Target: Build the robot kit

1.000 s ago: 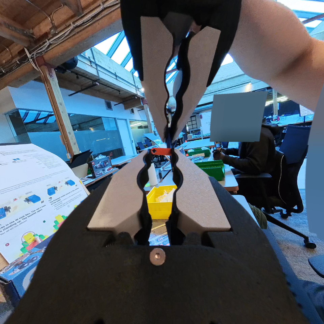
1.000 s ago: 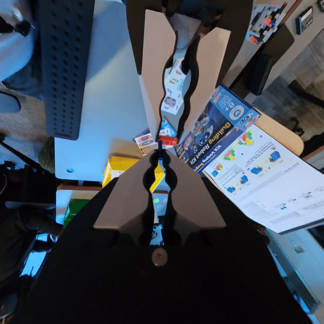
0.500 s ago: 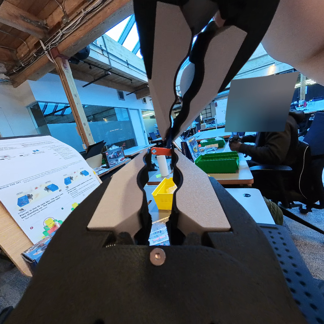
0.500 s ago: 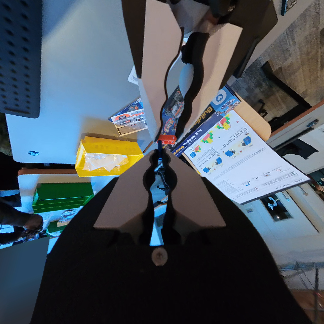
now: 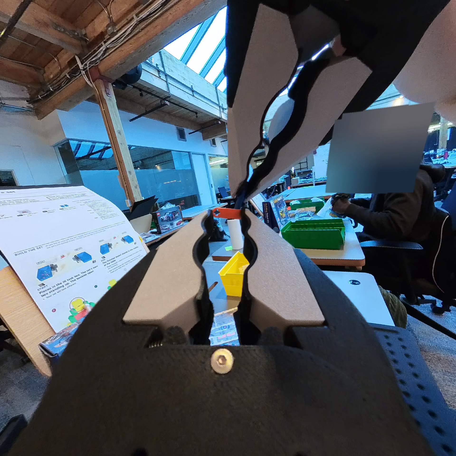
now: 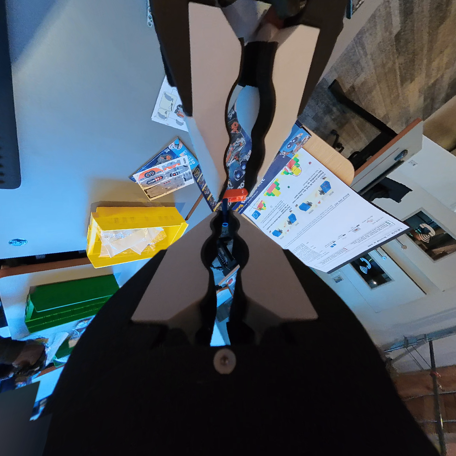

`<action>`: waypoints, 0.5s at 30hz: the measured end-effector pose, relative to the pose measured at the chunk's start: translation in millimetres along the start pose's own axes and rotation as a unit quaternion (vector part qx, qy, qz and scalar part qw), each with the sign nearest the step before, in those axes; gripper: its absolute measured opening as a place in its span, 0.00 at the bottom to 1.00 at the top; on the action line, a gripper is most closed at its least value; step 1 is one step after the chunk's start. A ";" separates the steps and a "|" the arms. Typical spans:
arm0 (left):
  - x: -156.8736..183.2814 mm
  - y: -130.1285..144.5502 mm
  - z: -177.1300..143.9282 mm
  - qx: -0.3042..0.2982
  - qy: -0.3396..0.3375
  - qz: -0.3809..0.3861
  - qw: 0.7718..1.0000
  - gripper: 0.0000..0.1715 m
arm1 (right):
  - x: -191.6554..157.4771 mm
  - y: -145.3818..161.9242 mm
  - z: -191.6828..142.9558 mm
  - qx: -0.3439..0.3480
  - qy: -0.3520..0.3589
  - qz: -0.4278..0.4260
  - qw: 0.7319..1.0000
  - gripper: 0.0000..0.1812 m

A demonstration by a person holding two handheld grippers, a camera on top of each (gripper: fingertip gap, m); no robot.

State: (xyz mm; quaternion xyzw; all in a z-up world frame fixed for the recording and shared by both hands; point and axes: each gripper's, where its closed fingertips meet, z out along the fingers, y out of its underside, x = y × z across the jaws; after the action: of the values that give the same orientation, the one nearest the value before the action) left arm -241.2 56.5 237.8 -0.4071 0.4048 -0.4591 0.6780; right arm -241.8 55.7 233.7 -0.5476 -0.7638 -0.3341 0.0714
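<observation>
Both sets of tongs were up in the air, tip to tip, well above the yellow bin on the bench — the left tongs were clenched on a small orange beam piece, and the right tongs were clenched on a thin dark blue pin whose far end touched that orange piece. Above the yellow bin like that, I'd say the trick was keeping the pin square to the beam's hole and pushing straight along its axis — any sideways wobble probably twists one part out of its grip. Whether the pin was already seated I couldn't tell.
</observation>
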 end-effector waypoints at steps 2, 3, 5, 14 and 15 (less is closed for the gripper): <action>-1.5 -0.1 -0.5 -0.002 -0.007 0.001 1.000 0.12 | 1.4 -0.4 0.4 0.004 0.013 0.010 1.000 0.01; -1.7 0.1 -0.4 -0.003 -0.008 -0.001 1.000 0.12 | 1.3 -0.4 0.7 0.005 0.016 0.015 1.000 0.01; -0.7 1.1 0.7 -0.005 -0.006 -0.003 1.000 0.12 | 0.2 0.6 1.5 0.008 0.012 0.021 1.000 0.01; 9.8 0.8 2.7 -0.006 0.018 0.020 1.000 0.12 | -10.0 0.2 -1.0 0.040 -0.090 -0.008 0.995 0.01; 10.0 0.8 2.5 -0.005 0.021 0.021 1.000 0.12 | -10.5 -0.5 -0.9 0.042 -0.095 -0.007 0.995 0.01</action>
State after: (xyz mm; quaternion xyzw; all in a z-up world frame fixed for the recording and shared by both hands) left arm -236.2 47.6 236.2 -0.3921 0.4298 -0.4511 0.6768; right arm -238.4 46.9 229.2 -0.5682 -0.7843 -0.2482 0.0188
